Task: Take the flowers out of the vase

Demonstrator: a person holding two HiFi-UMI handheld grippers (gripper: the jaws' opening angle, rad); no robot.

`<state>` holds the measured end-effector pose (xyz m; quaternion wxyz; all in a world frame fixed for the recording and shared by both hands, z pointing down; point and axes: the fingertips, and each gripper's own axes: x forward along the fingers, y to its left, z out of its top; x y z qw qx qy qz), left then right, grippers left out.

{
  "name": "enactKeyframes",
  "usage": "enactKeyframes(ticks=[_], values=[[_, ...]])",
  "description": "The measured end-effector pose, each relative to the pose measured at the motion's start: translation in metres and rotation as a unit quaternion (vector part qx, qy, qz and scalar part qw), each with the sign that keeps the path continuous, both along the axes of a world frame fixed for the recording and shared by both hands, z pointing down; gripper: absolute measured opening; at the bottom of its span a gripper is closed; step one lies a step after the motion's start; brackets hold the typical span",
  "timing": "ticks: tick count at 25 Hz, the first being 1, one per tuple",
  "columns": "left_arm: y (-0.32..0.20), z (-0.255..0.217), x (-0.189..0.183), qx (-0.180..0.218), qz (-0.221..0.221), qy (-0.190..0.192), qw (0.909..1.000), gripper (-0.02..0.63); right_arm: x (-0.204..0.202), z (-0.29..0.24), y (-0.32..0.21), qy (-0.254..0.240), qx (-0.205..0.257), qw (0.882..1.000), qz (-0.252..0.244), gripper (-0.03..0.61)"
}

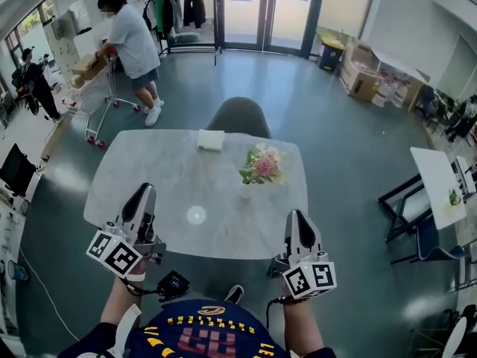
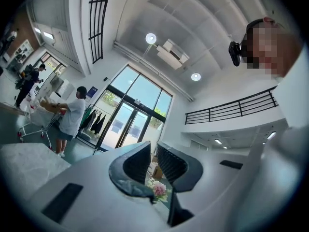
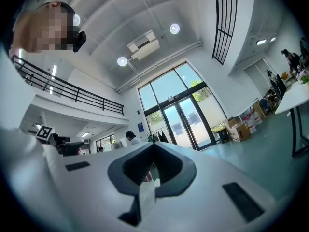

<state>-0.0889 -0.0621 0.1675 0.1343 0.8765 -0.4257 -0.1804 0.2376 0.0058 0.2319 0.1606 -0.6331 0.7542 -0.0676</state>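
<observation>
Left tongs (image 1: pixel 144 191) low left in frame, slightly apart, empty; right tongs (image 1: pixel 297 216) low right, closed together, empty. Flowers (image 1: pixel 262 164) stand in vase (image 1: pixel 246 192) right of centre on tabletop (image 1: pixel 149 170), well apart from both.

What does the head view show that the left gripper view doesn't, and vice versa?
Only the head view: the white box, the grey chair and the right gripper. Only the left gripper view: ceiling lights, the balcony railing, and the left gripper with jaws slightly apart, nothing between. Both: the pink flowers, the person at the cart, the glass doors.
</observation>
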Motion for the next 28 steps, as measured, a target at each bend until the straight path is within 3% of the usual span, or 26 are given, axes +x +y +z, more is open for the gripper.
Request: enactKeyframes(ticks=[7,12,17,22,26,28], values=[[-0.021,-0.042,0.011,0.047,-0.025,-0.025,0.9983,0.041,0.024,-0.055,-0.018,0.018,0.065,0.997,0.023,0.008],[-0.034,-0.031,0.014,0.035,-0.017,-0.022,0.9990,0.041,0.020,-0.050,-0.027,0.028,0.080,0.996,0.039,0.008],[-0.069,-0.005,0.029,0.012,0.005,-0.014,0.9998,0.041,0.015,-0.023,-0.058,0.035,0.048,0.998,0.037,0.008],[-0.094,0.037,0.038,0.035,-0.015,-0.067,0.9970,0.041,0.009,0.031,-0.084,0.020,0.001,0.999,0.027,0.009],[-0.121,0.065,0.033,0.023,-0.008,-0.059,0.9980,0.041,0.001,0.062,-0.113,0.016,-0.023,0.999,0.039,0.012],[-0.133,0.076,0.033,0.012,-0.005,-0.065,0.9978,0.041,-0.002,0.066,-0.125,0.020,-0.032,0.998,0.048,0.057]])
